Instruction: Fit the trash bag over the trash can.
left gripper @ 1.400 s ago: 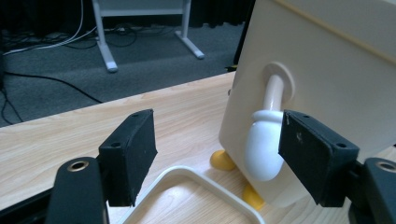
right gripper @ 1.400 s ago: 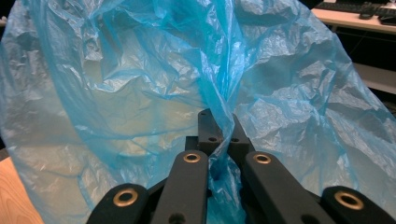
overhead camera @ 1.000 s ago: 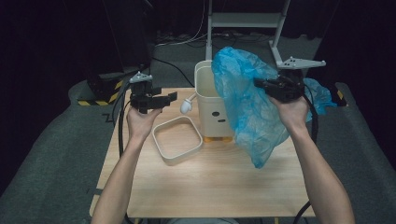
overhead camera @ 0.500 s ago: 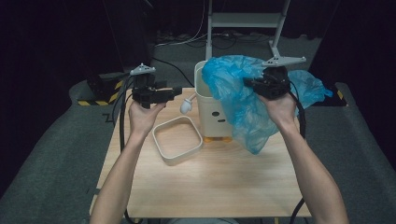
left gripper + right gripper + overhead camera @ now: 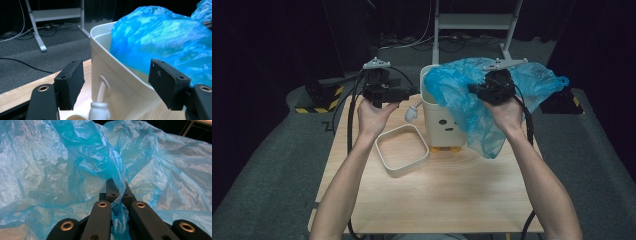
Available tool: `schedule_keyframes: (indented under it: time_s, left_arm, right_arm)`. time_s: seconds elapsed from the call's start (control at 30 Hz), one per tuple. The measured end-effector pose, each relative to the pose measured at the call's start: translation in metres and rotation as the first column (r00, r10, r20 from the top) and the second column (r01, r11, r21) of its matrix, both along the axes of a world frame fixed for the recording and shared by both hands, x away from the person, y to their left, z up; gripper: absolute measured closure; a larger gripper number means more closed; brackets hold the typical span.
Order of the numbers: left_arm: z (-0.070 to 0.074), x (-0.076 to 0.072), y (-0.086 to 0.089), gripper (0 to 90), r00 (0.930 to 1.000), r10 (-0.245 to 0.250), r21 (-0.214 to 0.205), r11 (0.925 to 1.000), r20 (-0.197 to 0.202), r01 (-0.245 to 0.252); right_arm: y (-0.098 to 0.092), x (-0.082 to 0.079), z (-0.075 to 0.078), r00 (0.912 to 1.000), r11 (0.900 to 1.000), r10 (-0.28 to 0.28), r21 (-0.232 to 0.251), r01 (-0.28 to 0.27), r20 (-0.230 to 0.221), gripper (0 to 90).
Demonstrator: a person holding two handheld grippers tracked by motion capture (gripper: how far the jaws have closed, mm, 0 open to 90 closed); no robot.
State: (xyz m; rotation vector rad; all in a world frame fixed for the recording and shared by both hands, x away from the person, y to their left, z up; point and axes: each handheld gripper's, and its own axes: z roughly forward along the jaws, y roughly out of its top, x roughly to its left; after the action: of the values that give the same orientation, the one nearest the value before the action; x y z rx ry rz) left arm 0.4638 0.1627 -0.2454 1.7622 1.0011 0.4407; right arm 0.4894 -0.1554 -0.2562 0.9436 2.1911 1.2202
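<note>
A cream bin point(image 5: 439, 120) with a small face printed on its front stands at the back middle of the wooden table point(image 5: 437, 195). A crumpled blue plastic bag point(image 5: 472, 107) drapes over its top and right side. My right gripper point(image 5: 473, 89) is shut on a fold of that bag point(image 5: 75, 170) above the bin. My left gripper point(image 5: 412, 91) hovers left of the bin's rim, open with nothing between its jaws. In the left gripper view the bin point(image 5: 117, 85) and the bag point(image 5: 162, 50) sit just past my left gripper point(image 5: 116, 82).
A square cream ring-shaped lid point(image 5: 402, 150) lies flat on the table in front of the bin's left. A white stand point(image 5: 472, 22) and cables are on the dark floor behind. A yellow-black striped block point(image 5: 319, 100) sits off the table's back left.
My left gripper has risen and moved right toward the bin's rim. My right gripper has carried the bag left, so more of it now covers the bin's top.
</note>
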Motion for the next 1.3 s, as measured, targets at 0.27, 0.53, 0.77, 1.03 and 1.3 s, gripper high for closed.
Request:
schedule_keyframes:
  time_s: [0.27,0.53,0.77,1.03,1.3]
  left_arm:
    - [0.005,0.008,-0.017,28.3,0.9997,-0.021,0.006,0.9998,-0.010,0.021]
    - [0.003,0.019,-0.040,28.1,0.9996,-0.020,0.075,0.9969,-0.020,0.022]
    - [-0.002,0.025,-0.054,28.1,0.9996,0.013,0.161,0.9869,-0.025,-0.009]
    - [-0.007,0.035,-0.057,28.4,0.9978,0.054,0.195,0.9798,-0.039,-0.045]
    - [-0.011,0.044,-0.059,28.8,0.9954,0.077,0.203,0.9772,-0.057,-0.064]
  right_arm:
    - [0.004,0.004,-0.003,0.9998,0.9999,0.004,-0.010,-0.004,-0.018,89.2]
    - [0.005,0.006,-0.006,0.9994,0.9999,0.010,-0.013,-0.010,-0.034,88.6]
    - [0.003,0.005,-0.004,0.9991,0.9996,0.025,0.018,-0.024,-0.034,80.1]
    - [-0.003,-0.006,0.006,0.9995,0.9990,0.028,0.033,-0.028,0.011,64.5]
    - [-0.019,-0.016,0.016,0.9987,0.9994,0.005,0.034,-0.006,0.051,62.0]
